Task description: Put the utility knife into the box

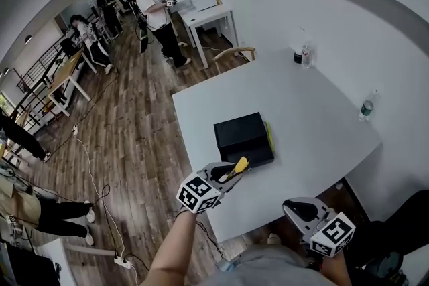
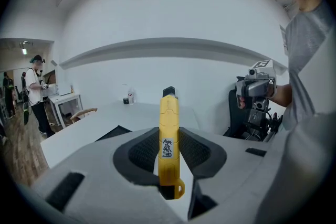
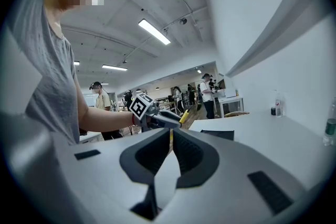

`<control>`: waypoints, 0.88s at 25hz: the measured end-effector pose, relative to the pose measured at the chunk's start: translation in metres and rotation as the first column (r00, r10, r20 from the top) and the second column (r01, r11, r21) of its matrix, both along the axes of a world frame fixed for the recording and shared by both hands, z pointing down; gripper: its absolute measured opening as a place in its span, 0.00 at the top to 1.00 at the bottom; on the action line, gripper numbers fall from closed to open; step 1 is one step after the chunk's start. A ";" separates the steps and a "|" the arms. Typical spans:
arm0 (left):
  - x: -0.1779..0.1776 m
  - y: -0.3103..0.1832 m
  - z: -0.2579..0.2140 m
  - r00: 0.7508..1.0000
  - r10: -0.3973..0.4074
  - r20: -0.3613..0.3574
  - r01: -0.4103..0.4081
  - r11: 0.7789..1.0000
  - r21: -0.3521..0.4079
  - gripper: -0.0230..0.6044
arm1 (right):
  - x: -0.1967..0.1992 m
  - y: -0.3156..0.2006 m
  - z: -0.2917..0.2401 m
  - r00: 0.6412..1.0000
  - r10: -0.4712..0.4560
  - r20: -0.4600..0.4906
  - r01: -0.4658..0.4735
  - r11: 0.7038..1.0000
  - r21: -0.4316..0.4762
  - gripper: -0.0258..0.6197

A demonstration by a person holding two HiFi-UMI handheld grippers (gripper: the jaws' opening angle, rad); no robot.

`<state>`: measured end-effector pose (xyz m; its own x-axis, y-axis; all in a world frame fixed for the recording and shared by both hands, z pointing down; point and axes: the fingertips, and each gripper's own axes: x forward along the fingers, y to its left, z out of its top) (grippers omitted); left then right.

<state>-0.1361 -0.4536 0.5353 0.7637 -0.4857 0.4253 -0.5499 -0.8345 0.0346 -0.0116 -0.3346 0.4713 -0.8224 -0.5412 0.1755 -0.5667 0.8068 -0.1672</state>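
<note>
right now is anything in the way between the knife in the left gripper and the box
Nothing visible. The left gripper holds the utility knife just off the black box at its near edge, with only bare table between. Whether the box is open cannot be told.

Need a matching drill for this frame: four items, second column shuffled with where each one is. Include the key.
1. yellow plastic utility knife
2. black rectangular box
3. clear plastic bottle
4. right hand-held gripper

A. flat on the white table
B. clamped in the left hand-held gripper
C. standing by the table's right edge
D. off the table's near edge, empty

Pairs: 1-B, 2-A, 3-C, 4-D
</note>
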 end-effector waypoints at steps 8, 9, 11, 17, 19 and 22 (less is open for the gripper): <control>-0.001 -0.022 0.031 1.000 -0.015 0.018 0.016 0.998 -0.068 0.77 | 0.004 -0.007 0.007 1.000 0.006 0.000 -0.006 1.000 -0.012 0.91; -0.001 -0.025 0.036 1.000 -0.011 0.027 0.014 0.997 -0.077 0.77 | 0.004 -0.008 0.008 1.000 0.007 0.000 -0.007 1.000 -0.014 0.91; -0.002 -0.031 0.044 0.999 -0.004 0.055 0.008 0.996 -0.084 0.77 | 0.004 -0.010 0.010 1.000 0.008 -0.001 -0.008 1.000 -0.018 0.91; 0.003 -0.051 0.059 0.990 0.034 0.138 -0.025 0.997 -0.070 0.77 | 0.010 -0.018 0.017 1.000 0.025 -0.009 -0.025 0.999 -0.036 0.91; 0.005 -0.056 0.063 0.989 0.041 0.142 -0.030 0.996 -0.078 0.77 | 0.013 -0.020 0.018 0.999 0.032 -0.010 -0.032 0.999 -0.040 0.91; 0.009 -0.062 0.070 0.988 0.048 0.150 -0.034 0.995 -0.095 0.77 | 0.016 -0.021 0.019 0.999 0.038 -0.010 -0.039 0.998 -0.049 0.91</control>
<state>-0.1270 -0.5151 0.6051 0.7055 -0.4089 0.5788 -0.5199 -0.8537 0.0306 0.0049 -0.3560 0.4899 -0.7992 -0.5632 0.2099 -0.5990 0.7752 -0.2007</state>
